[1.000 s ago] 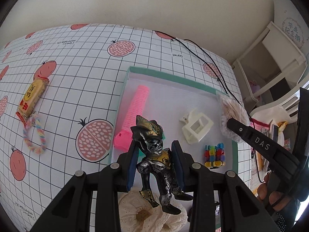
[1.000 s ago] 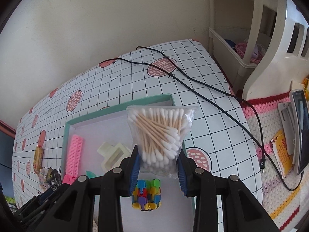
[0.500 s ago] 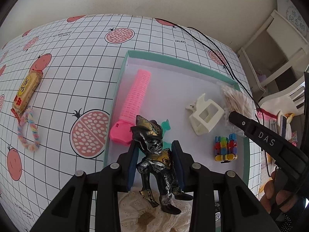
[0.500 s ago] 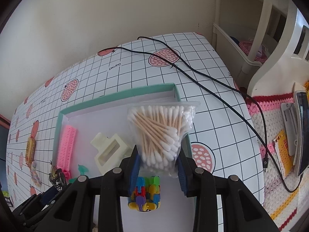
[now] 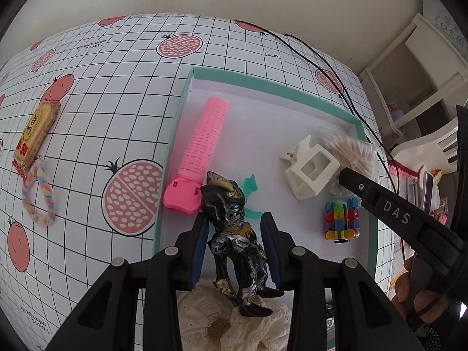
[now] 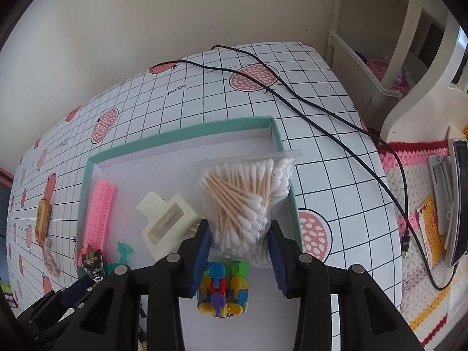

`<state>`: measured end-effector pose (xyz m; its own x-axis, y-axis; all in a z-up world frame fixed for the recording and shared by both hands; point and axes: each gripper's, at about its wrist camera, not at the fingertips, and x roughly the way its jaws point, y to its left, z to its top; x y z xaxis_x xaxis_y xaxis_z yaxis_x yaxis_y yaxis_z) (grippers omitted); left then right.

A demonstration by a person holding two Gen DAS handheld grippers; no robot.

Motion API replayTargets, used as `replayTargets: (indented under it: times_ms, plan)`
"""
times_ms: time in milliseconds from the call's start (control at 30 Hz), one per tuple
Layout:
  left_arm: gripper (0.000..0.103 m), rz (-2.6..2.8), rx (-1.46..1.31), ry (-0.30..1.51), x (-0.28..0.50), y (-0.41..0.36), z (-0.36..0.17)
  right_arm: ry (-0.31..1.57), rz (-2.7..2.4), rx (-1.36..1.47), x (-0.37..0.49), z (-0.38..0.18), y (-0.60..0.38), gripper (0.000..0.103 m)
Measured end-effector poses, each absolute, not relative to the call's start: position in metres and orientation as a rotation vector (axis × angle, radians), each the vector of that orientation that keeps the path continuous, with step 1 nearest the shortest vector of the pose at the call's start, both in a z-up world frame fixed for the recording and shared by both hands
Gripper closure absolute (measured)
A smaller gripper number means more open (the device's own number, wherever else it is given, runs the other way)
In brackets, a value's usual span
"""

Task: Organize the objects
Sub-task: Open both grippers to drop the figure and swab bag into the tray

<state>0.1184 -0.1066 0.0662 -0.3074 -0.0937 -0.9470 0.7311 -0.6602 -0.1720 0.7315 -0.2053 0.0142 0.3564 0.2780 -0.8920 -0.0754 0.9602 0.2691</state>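
Checked cloth with pink fruit covers the surface, and the green tray sits on it. Left claw squeezes the dark toy figure over the tray's near edge; right claw pinches the bag of cotton swabs over the tray's right side. Each should go down into a bare spot, clear of the white clip and pink comb, before letting go.

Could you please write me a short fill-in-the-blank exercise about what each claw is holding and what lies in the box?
1. The left claw grips a black and gold toy ____.
2. The right claw holds a clear bag of cotton ____.
3. The long pink hair roller lies inside the teal-rimmed ____.

Answers: figure; swabs; box
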Motion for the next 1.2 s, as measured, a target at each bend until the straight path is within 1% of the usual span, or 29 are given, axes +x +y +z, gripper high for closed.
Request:
replayTargets:
  times_ms: [33, 100, 233, 633, 800, 900, 933, 967, 1067, 1133, 1200]
  plan:
    - [0.062, -2.014, 1.398, 0.821, 0.118, -0.106, 0.068, 1.185, 0.230, 0.190, 0.731, 0.016, -0.205, 0.056]
    - [0.060, -2.021, 1.395, 0.815, 0.118, -0.105, 0.071, 1.179, 0.228, 0.179, 0.731, 0.020, -0.206, 0.055]
    - [0.060, -2.036, 1.378, 0.820, 0.117, -0.106, 0.081, 1.171, 0.221, 0.174, 0.730, 0.031, -0.207, 0.055]
    - [0.060, -2.115, 1.226, 0.781, 0.129, -0.119, 0.133, 1.078, 0.265, 0.119, 0.717, 0.092, -0.198, 0.055]
    - [0.059, -2.105, 1.164, 0.763, 0.140, -0.129, 0.149, 1.081, 0.278, 0.096, 0.714, 0.103, -0.193, 0.055]
    - [0.057, -2.094, 1.138, 0.763, 0.147, -0.135, 0.154, 1.083, 0.282, 0.076, 0.711, 0.107, -0.191, 0.051]
    - [0.052, -2.088, 1.130, 0.765, 0.149, -0.138, 0.155, 1.083, 0.283, 0.070, 0.710, 0.108, -0.190, 0.050]
    - [0.049, -2.083, 1.123, 0.765, 0.150, -0.140, 0.156, 1.082, 0.285, 0.066, 0.710, 0.109, -0.189, 0.047]
    - [0.048, -2.067, 1.108, 0.764, 0.155, -0.145, 0.158, 1.080, 0.290, 0.057, 0.709, 0.111, -0.187, 0.039]
    - [0.044, -2.053, 1.099, 0.765, 0.159, -0.149, 0.159, 1.082, 0.297, 0.054, 0.708, 0.111, -0.185, 0.036]
    - [0.043, -2.037, 1.092, 0.763, 0.162, -0.153, 0.159, 1.090, 0.300, 0.048, 0.708, 0.110, -0.183, 0.033]
